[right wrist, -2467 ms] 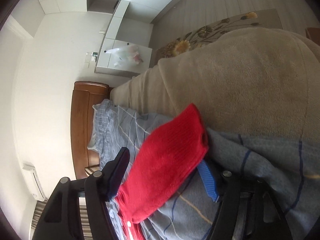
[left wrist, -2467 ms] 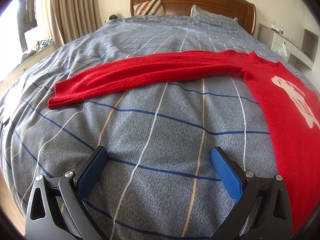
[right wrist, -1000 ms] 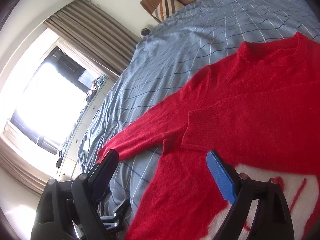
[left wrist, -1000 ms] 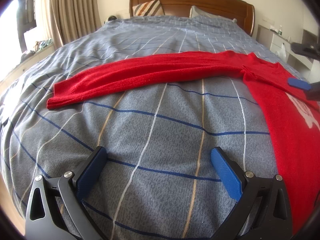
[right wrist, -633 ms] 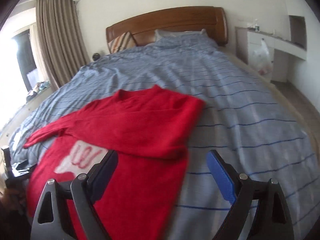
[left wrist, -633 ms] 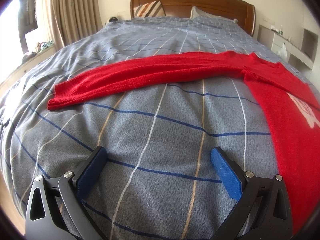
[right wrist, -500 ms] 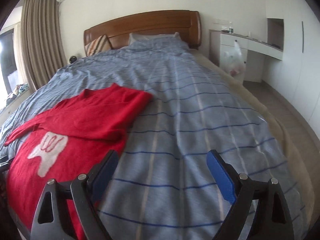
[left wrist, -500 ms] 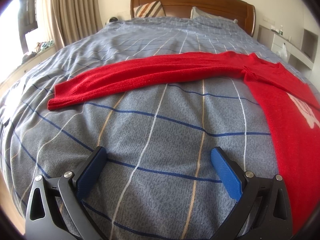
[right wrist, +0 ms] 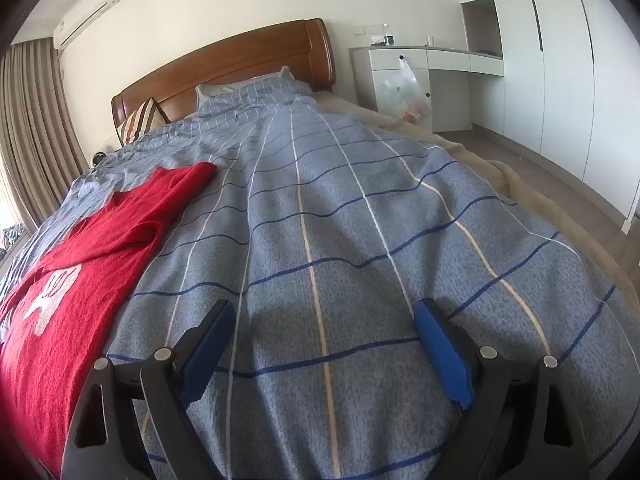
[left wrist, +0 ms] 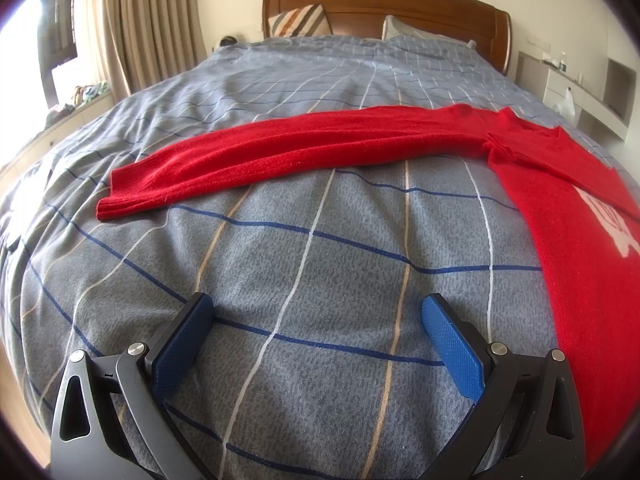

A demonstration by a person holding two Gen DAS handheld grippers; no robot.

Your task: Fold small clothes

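A red knit sweater (left wrist: 580,240) with a white print lies flat on the blue checked bedspread (left wrist: 320,248). Its left sleeve (left wrist: 280,148) stretches out across the bed to the left. Its right sleeve (right wrist: 120,224) lies folded over the chest, partly covering the print. My left gripper (left wrist: 316,332) is open and empty, low over bare bedspread in front of the stretched sleeve. My right gripper (right wrist: 320,340) is open and empty over bare bedspread to the right of the sweater.
A wooden headboard (left wrist: 384,8) with pillows (left wrist: 298,20) stands at the far end. Curtains (left wrist: 148,20) and a window sill are to the left. A white desk (right wrist: 424,60) with a hanging plastic bag (right wrist: 404,92) and wardrobes stand to the right. A beige blanket (right wrist: 520,192) edges the bed.
My right gripper let go of the right sleeve after laying it across the chest, then swung away right over bare bedspread. My left gripper has stayed still and open.
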